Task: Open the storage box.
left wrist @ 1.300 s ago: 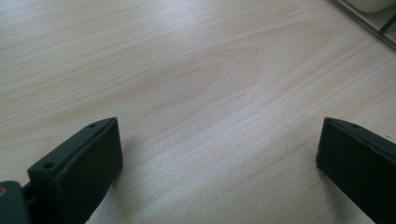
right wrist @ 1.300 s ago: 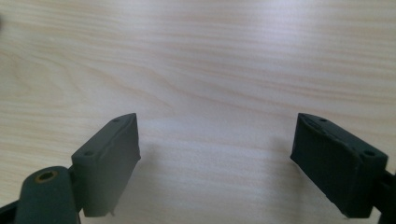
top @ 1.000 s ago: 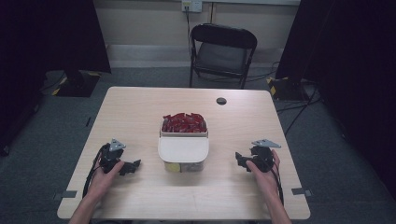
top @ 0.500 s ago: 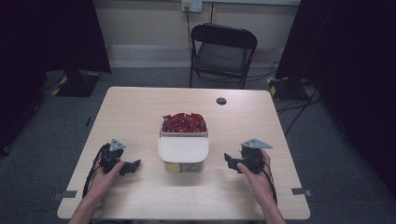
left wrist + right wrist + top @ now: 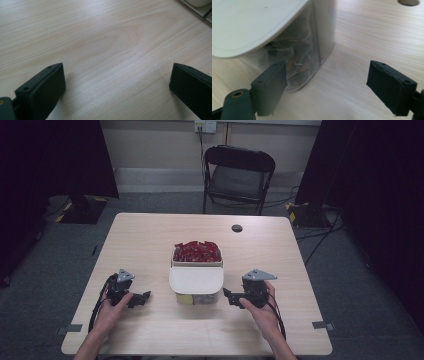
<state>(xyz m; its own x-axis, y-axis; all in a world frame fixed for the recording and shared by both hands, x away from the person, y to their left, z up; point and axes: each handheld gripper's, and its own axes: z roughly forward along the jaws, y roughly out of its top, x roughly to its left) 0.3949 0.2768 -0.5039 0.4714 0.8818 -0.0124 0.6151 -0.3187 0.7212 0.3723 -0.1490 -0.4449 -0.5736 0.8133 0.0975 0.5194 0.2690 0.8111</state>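
I sit at a pale wooden table (image 5: 150, 240) with 1 black two-jaw tong in each hand; my landmark is the clear plastic container (image 5: 196, 296) near the middle of the table, capped by a cream rounded lid (image 5: 196, 279) that overhangs its walls; touching the container's far side sits a second open tub heaped with shiny red wrapped packets (image 5: 197, 251).

My right gripper (image 5: 228, 295) hovers just to the right of the clear container, pointing at its side wall; in the right gripper view its jaws stand well apart with nothing between them, and they have just been opening a little; the container's rounded corner (image 5: 312, 50) lies just beyond the left jaw, with crumpled clear wrappers showing through the wall under the lid's edge (image 5: 249, 27).

My left gripper (image 5: 144, 296) rests on the table to the left of the container, apart from it; in the left gripper view its jaws are spread wide over bare wood, holding nothing.

Beyond the container, toward the table's far edge, is a small dark round hole (image 5: 237, 228); behind the table stands 1 black folding chair (image 5: 239, 172).
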